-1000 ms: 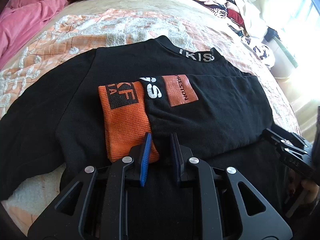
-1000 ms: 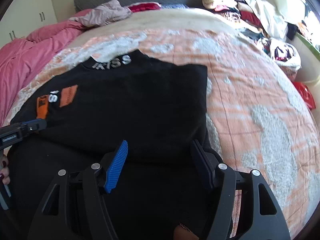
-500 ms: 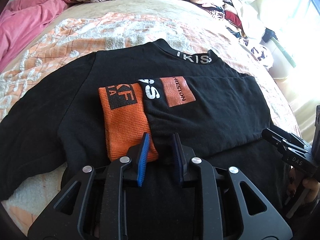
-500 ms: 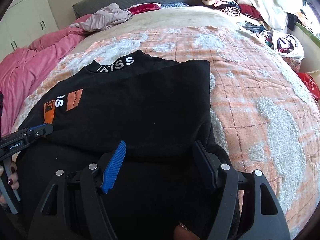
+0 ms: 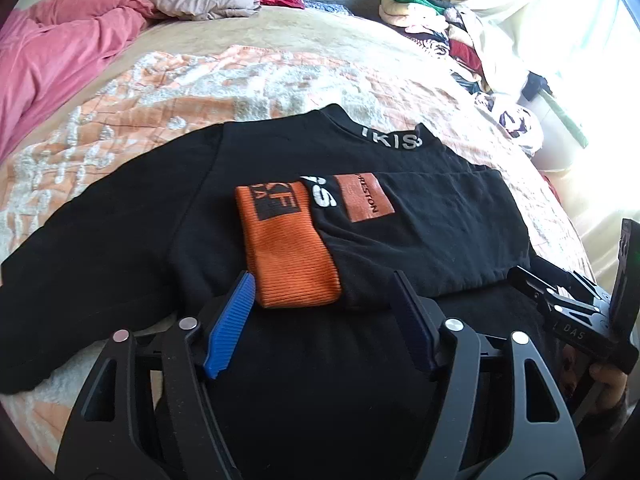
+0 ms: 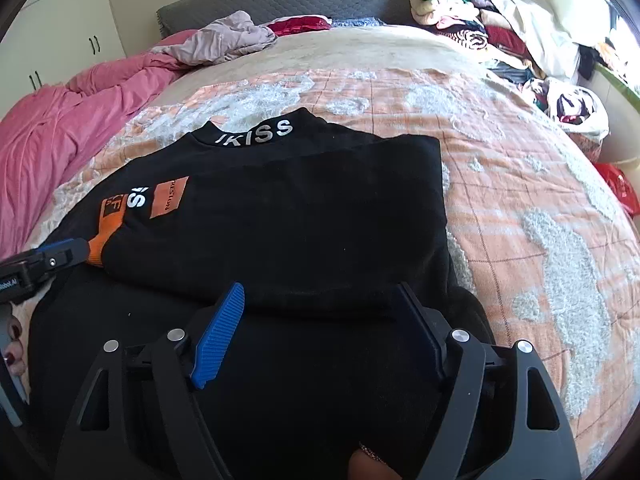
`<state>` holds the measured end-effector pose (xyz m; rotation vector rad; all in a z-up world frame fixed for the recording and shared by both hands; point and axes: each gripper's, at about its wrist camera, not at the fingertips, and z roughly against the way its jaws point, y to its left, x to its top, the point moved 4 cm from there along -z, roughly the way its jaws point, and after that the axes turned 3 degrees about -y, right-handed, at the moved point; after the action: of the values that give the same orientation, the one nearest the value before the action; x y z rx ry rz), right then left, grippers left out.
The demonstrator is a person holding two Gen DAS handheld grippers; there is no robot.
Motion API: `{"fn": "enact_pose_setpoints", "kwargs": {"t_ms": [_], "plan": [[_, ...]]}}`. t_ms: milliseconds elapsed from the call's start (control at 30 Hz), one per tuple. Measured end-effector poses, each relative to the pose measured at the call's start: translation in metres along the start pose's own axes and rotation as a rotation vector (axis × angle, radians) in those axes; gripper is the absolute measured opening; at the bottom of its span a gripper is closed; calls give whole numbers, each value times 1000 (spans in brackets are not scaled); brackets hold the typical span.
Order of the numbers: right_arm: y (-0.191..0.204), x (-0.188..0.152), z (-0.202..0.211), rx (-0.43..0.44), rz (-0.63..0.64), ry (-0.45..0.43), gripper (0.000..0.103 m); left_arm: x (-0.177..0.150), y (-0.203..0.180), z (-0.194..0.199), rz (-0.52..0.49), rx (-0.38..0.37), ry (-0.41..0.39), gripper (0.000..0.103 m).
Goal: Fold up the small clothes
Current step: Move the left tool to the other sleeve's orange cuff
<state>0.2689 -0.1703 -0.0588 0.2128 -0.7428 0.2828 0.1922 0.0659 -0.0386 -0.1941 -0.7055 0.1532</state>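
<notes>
A black sweatshirt (image 5: 120,248) with "IKISS" on its collar (image 6: 256,136) lies flat on the bed. One sleeve is folded across the chest and ends in an orange cuff (image 5: 288,248). My left gripper (image 5: 322,312) hovers at the cuff's near end. Its jaws are opening, and the cuff end and black sleeve edge lie between the pads untouched. My right gripper (image 6: 320,312) is over the folded sleeve's near edge by the shirt's right side. Its jaws are also opening, with nothing pressed. Each gripper shows in the other's view: the left gripper (image 6: 60,256) and the right gripper (image 5: 560,300).
An orange and white bedspread (image 6: 520,200) covers the bed. A pink duvet (image 5: 60,60) lies at the left and a crumpled beige garment (image 6: 228,40) at the back. Piled clothes (image 6: 480,32) stand at the back right, and a red bag (image 6: 616,188) at the right edge.
The left jaws, nearly shut on the sleeve end by the cuff, have spread wide and let go of it. The right jaws widened a little. Both grippers drew back and up slightly.
</notes>
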Motion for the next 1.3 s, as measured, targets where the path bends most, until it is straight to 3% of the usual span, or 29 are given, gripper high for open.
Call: {"fn": "enact_pose_setpoints", "kwargs": {"t_ms": [200,467,1133,1300], "plan": [[13,2,4,-30,35,-32,92,-1,16,19,15,34,-45,79],[30,4,11,-30,83,-72,96,-9,40,39,59,83,-96,93],[91,32,32,33,175,-132,98,-17,111,88,204,190,-196,93],[121,41,30,73,197,-133,98,-17,133,99,250,266,-214,93]]}}
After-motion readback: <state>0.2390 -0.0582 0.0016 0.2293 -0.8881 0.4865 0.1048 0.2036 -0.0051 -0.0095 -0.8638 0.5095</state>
